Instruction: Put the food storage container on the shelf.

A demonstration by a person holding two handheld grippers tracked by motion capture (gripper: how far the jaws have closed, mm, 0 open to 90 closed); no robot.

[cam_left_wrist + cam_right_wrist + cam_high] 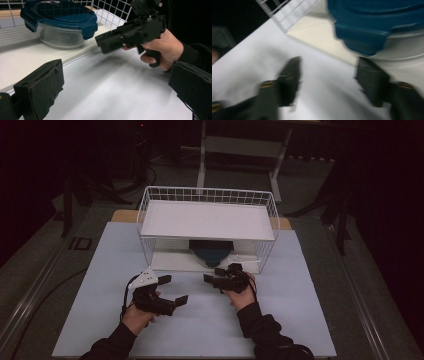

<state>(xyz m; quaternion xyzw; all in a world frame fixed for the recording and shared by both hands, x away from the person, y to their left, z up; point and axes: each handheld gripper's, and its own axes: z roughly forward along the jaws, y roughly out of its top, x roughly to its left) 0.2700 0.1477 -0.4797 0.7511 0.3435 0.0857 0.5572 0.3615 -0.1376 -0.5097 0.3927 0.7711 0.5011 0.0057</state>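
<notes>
A round glass container with a blue clip lid stands on the lower shelf of a white wire rack. My right gripper hovers just in front of that shelf's edge and points at the container. In the right gripper view its jaws stand open with nothing between them, and a blue lid clip is just beyond the right jaw. My left gripper is lower left on the table, open and holding nothing. Its jaws frame bare table, with the container farther off.
The rack's flat white top shelf overhangs the container, and wire walls close its sides and back. The rack sits at the far middle of a pale blue table. The hand on the right gripper is close to my left gripper's right jaw.
</notes>
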